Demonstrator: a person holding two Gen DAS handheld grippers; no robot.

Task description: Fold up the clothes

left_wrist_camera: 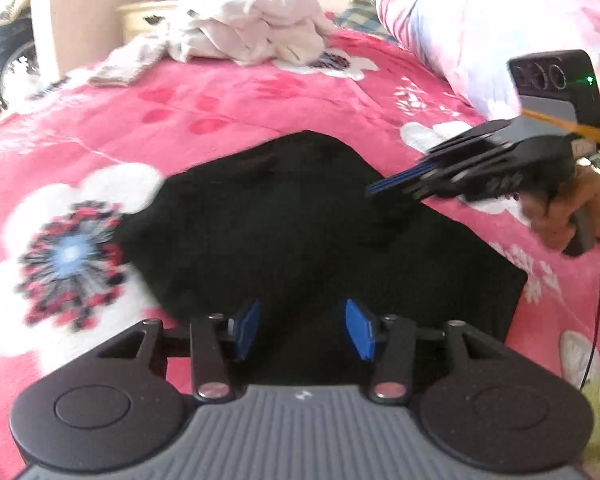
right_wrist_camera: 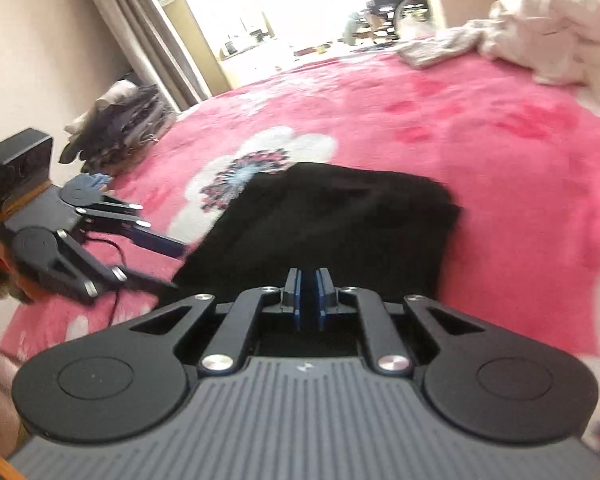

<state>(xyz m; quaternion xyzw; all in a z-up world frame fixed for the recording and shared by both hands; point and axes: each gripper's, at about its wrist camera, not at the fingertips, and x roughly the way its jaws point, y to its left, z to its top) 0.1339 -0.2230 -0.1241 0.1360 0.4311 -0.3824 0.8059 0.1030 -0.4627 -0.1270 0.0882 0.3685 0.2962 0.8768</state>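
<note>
A black garment [left_wrist_camera: 300, 220] lies folded into a compact shape on the pink flowered blanket [left_wrist_camera: 240, 120]. My left gripper [left_wrist_camera: 304, 328] is open at the garment's near edge, and black cloth shows between its blue pads. The right wrist view shows this left gripper [right_wrist_camera: 176, 264] with its fingers spread at the left edge of the garment [right_wrist_camera: 340, 224]. My right gripper [right_wrist_camera: 309, 296] hovers over the garment's near side with its pads almost together and nothing seen between them. From the left wrist view, the right gripper [left_wrist_camera: 374, 191] comes in from the right, blurred, its tips over the cloth.
A heap of white and cream clothes [left_wrist_camera: 252, 28] [right_wrist_camera: 560, 20] sits at the far side of the bed beside a grey cloth [right_wrist_camera: 440, 48]. A pink-and-blue quilt [left_wrist_camera: 500, 20] bulges at the right. Dark clothes [right_wrist_camera: 120, 128] are piled by the curtain.
</note>
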